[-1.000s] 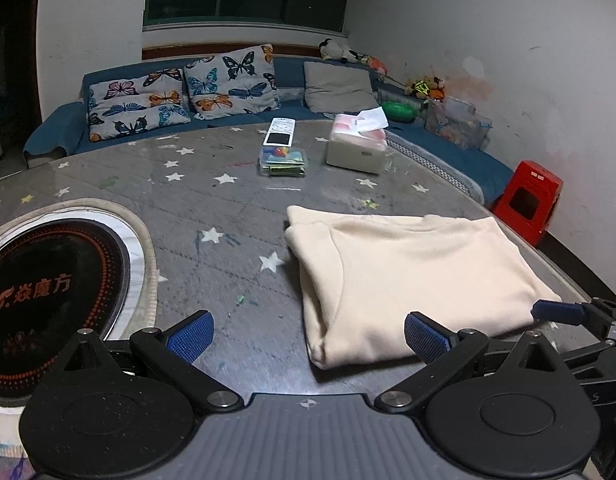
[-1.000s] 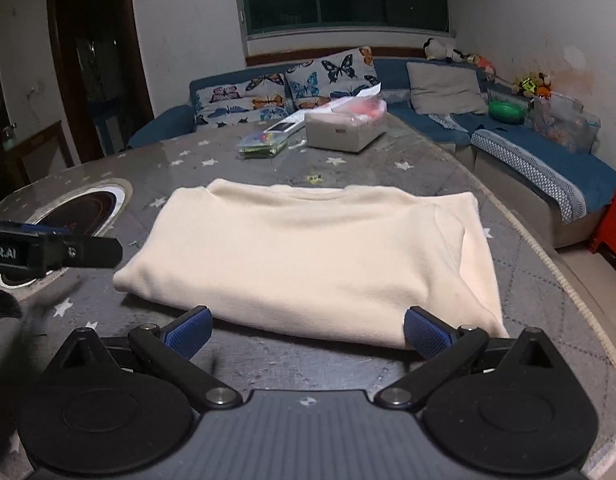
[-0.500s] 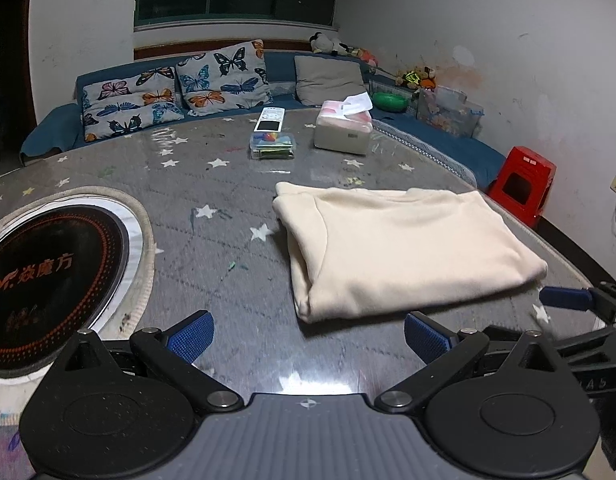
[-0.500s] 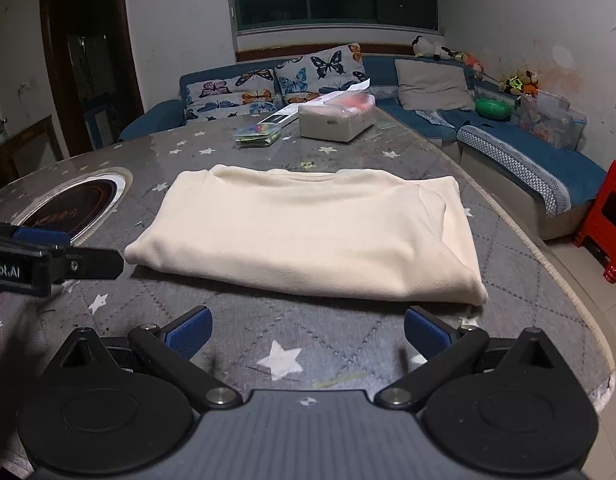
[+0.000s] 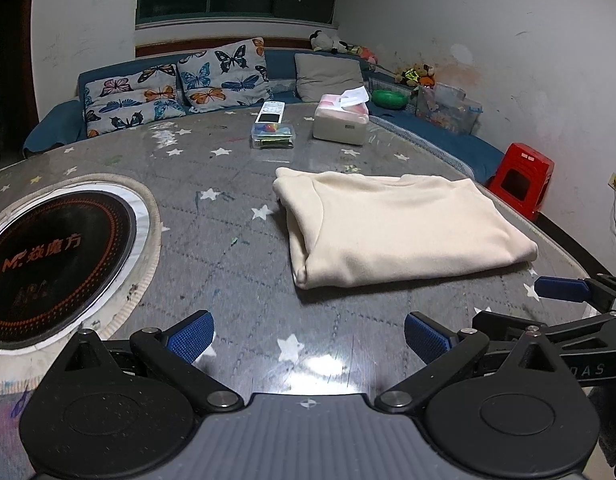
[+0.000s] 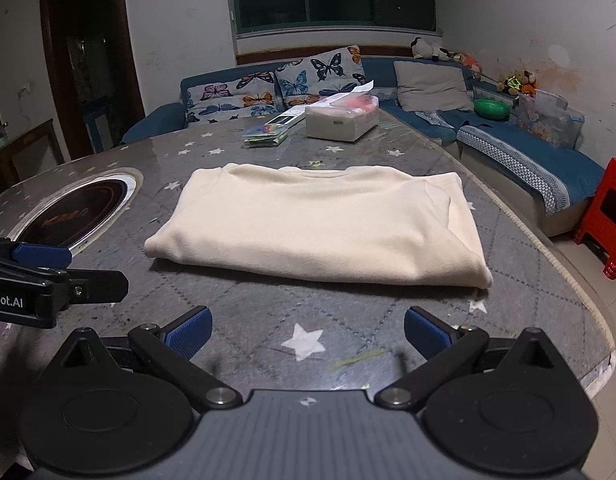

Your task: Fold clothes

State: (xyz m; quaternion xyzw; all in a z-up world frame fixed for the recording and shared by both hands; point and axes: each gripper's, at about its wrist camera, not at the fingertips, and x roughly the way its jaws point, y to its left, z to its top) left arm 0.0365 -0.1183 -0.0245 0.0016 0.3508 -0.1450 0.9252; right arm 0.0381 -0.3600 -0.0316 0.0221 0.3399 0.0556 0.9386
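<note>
A cream garment lies folded into a flat rectangle on the grey star-patterned table; it fills the middle of the right wrist view. My left gripper hangs open above the table's near part, short of the garment's near left corner, with nothing between its blue pads. My right gripper is open too and holds nothing, a little back from the garment's near edge. Each gripper's fingers show at the edge of the other's view.
A round black induction hob is set into the table on the left. At the far side stand a tissue box, a clear box of small items and a remote. A blue sofa with butterfly cushions and a red stool lie beyond the table's edge.
Both grippers have drawn back from the folded garment toward the near table edge, so more bare table shows in front of them. The garment has stayed flat and still.
</note>
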